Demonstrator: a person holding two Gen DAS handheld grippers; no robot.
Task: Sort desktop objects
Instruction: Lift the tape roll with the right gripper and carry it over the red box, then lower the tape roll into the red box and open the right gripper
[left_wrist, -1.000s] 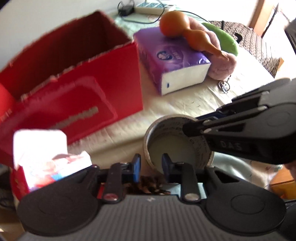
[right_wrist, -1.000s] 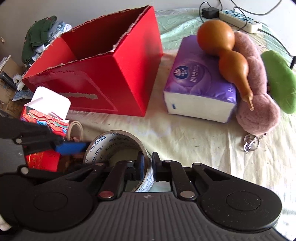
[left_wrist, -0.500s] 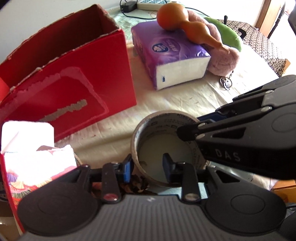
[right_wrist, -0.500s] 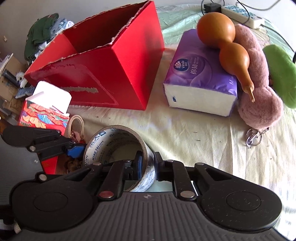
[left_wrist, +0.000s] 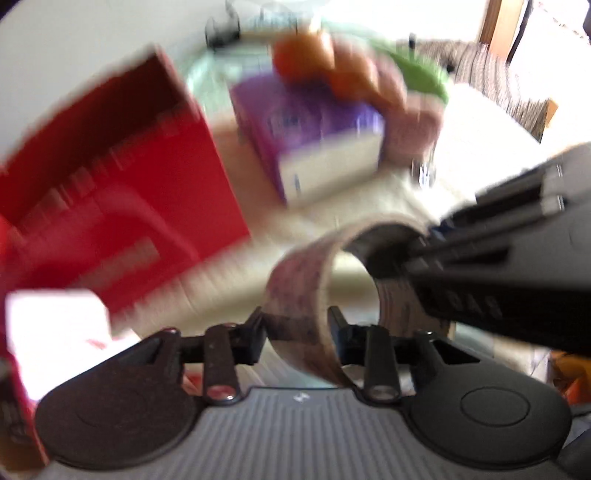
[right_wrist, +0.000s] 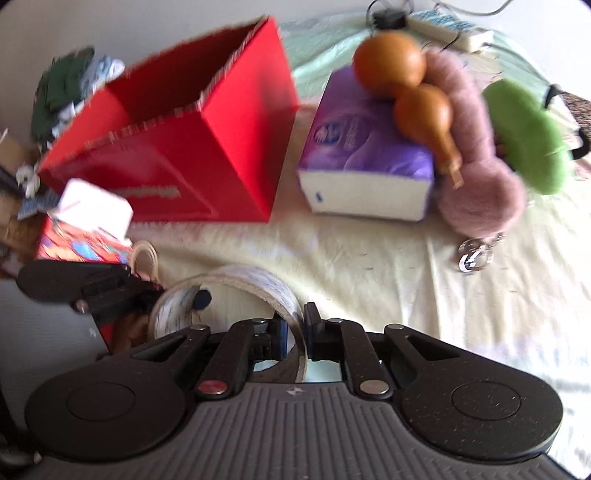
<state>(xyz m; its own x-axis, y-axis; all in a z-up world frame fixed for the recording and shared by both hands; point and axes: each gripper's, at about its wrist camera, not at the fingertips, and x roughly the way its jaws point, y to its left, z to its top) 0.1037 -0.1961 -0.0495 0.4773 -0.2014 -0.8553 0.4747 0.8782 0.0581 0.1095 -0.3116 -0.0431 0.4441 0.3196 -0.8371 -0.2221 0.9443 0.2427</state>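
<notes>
Now the tape roll (right_wrist: 236, 295) is tipped up off the counter (right_wrist: 369, 266); before, it lay flat. The right claw (right_wrist: 295, 332) pinches its wall. The left claw (left_wrist: 295, 325) is spread around its near wall. The red box (right_wrist: 192, 147) sits ahead and to the left.

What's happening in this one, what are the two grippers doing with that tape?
A person works two handheld grippers on one roll of tape. The right gripper is clamped on the roll's wall, one finger inside the ring and one outside. The left gripper straddles the opposite wall, though blur hides whether it grips. The roll is tipped on edge above the cloth-covered table, with the open red box behind it.
</notes>
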